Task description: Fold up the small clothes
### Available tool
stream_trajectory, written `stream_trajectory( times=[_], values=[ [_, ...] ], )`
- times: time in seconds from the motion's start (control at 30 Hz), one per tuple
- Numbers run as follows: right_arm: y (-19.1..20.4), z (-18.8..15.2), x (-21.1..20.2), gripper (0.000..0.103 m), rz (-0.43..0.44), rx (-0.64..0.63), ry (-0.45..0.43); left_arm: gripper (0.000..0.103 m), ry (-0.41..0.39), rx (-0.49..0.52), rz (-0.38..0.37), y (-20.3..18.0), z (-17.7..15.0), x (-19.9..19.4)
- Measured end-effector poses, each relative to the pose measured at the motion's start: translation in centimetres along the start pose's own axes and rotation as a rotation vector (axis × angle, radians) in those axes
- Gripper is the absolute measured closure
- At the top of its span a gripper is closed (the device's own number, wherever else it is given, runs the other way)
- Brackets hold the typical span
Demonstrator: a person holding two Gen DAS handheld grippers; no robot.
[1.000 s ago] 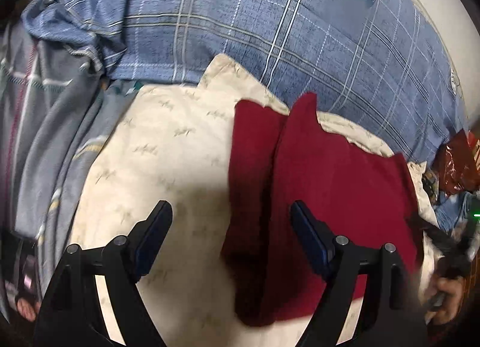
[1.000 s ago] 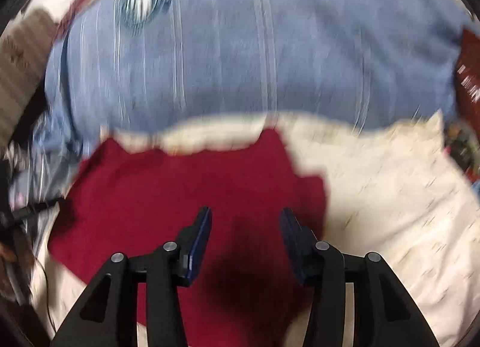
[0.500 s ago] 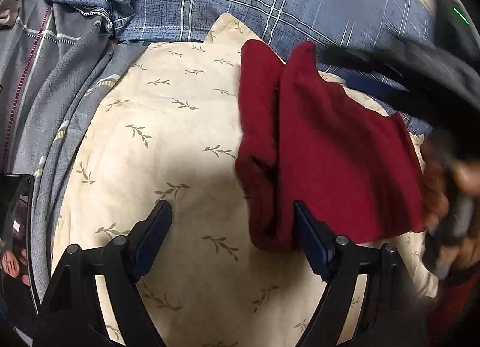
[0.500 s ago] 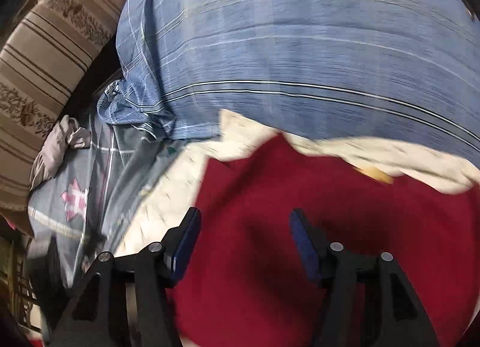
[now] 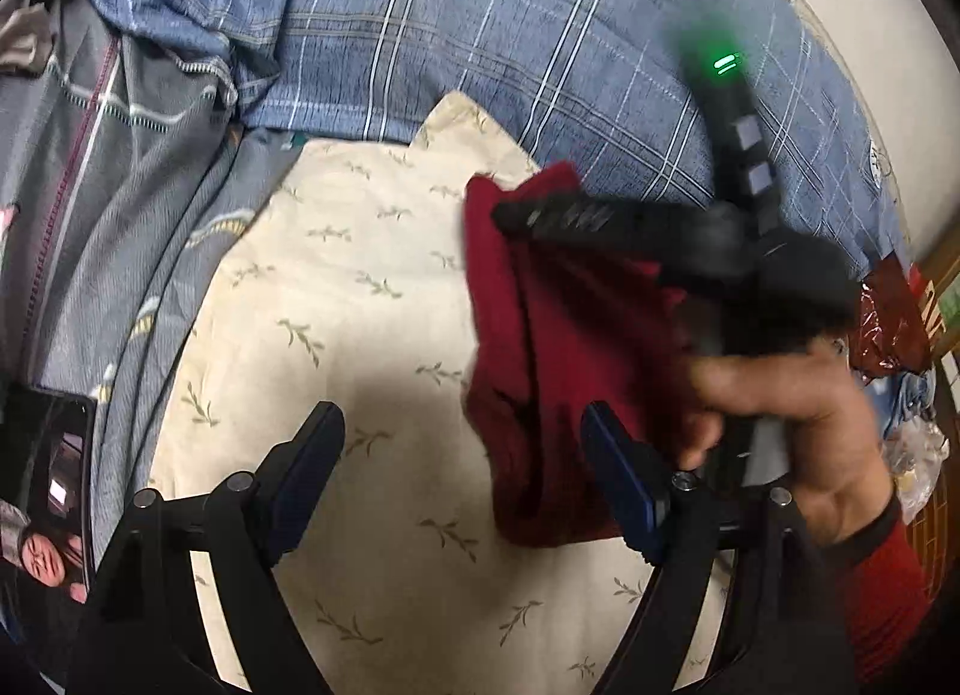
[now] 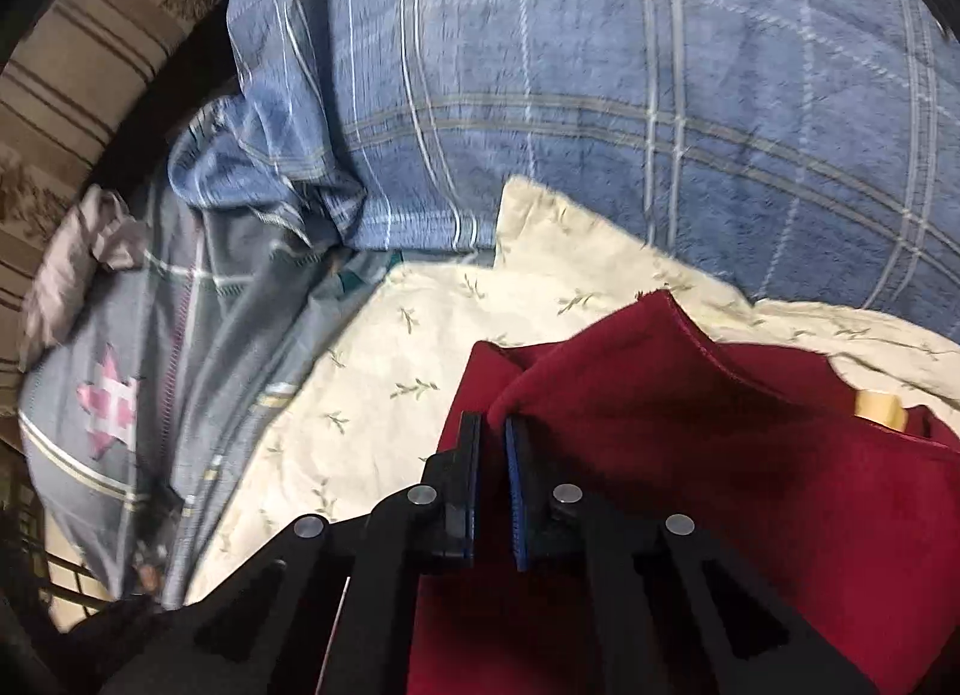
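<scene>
A: Start at the right tongs (image 6: 493,443). What has changed?

B: Half a second ago their blades stood apart over the red garment (image 6: 720,455). Now they are clenched on a raised fold of its left edge, near the garment's far corner, with cloth pinched up between the blue pads.

A: And the left tongs (image 5: 462,455)?

B: Released as before, blades wide, hovering over the cream pillowcase (image 5: 360,299), the right blade at the garment's near left edge. From that side the right tongs (image 5: 510,212) show as a dark blurred bar reaching across the red cloth, the right hand (image 5: 798,413) gripping the handle.

A: So for the fold?

B: I judge a fold is beginning: the pinched edge can be carried across. The garment is already doubled along its left side.

A: Materials?

B: The red cloth looks soft and fleecy, thick enough to hold a rounded ridge. It lies on the cream, leaf-printed pillowcase, toward its right edge and far corner. Beyond is a blue plaid quilt (image 6: 600,95); left, grey bedding (image 6: 120,365) with a pink star.
</scene>
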State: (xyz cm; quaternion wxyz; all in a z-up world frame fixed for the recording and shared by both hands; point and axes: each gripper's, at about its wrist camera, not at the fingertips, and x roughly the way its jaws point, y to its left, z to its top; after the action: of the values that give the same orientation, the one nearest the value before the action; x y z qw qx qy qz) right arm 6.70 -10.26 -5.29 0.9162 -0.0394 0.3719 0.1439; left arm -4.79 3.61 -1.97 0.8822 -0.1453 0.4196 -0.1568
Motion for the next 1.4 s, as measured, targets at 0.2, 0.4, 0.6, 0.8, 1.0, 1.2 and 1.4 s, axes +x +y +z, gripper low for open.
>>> stream_trajectory(
  times=[0.2,0.4,0.6,0.8,1.0,1.2,1.4],
  values=[
    [-3.2,-3.1,-7.9,0.049,-0.062,-0.020,-0.138,0.022,0.031,0.028,-0.038,-1.2,-0.3,1.2],
    [-18.4,-6.6,-12.8,0.050,-0.387,0.258,-0.131,0.022,0.046,0.030,0.004,-1.3,-0.4,2.8],
    [-27.2,-9.2,-11.7,0.064,-0.375,0.461,-0.085,0.020,0.042,0.024,0.028,-1.4,0.2,4.3],
    [-22.1,-10.7,-16.9,0.058,-0.381,0.319,-0.097,0.020,0.038,0.043,0.038,-1.5,0.0,4.3],
    [-17.8,-17.3,-19.1,0.058,-0.403,0.255,-0.050,0.020,0.035,0.037,0.038,-1.5,-0.2,4.1],
    [-17.1,-18.7,-19.5,0.057,-0.450,0.274,-0.076,0.019,0.027,0.041,0.050,-1.7,-0.6,4.0],
    [-12.4,-15.3,-19.3,0.030,-0.385,0.234,-0.206,0.019,0.035,0.044,0.051,-1.8,-0.4,3.9]
  ],
)
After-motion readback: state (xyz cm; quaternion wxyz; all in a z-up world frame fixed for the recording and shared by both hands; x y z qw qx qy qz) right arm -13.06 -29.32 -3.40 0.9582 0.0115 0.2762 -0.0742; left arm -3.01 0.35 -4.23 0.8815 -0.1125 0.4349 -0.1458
